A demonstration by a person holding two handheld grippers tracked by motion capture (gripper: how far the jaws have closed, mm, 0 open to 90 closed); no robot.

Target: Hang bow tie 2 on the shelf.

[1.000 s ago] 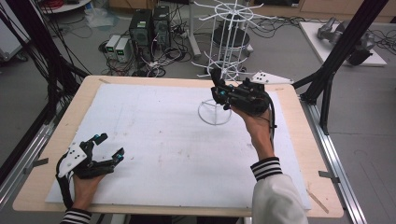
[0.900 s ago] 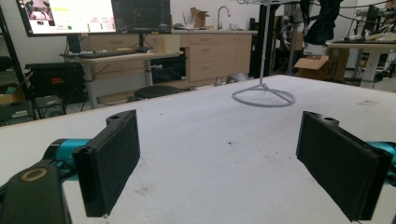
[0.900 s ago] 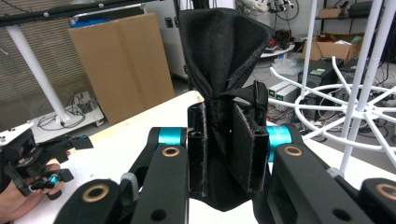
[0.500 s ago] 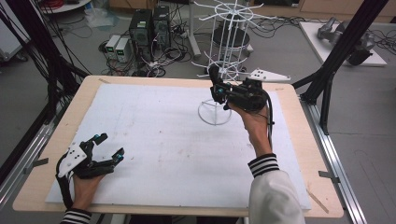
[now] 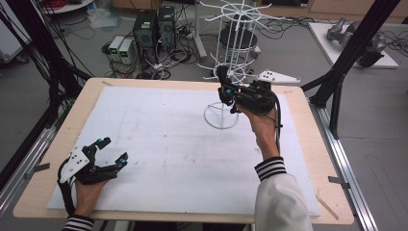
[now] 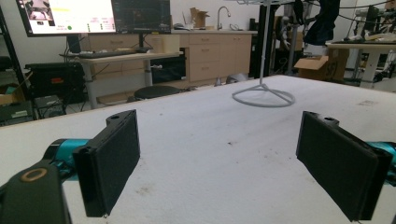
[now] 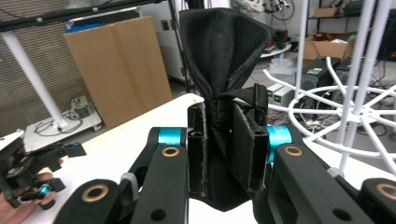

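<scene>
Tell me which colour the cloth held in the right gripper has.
Black; the cloth shows best in the right gripper view.

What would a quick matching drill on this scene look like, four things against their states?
1. left gripper
2. right gripper
3. black cloth
4. white wire rack

a. pinched between jaws
b. stands at the table's far side
c. open, low near the front left corner
d. shut, raised beside the rack

Pairs: 1-c, 2-d, 3-a, 4-b

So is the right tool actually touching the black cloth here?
Touching. The right gripper view shows the right tool with both jaws pressed against the black cloth, which bunches between them and fans out above.
</scene>
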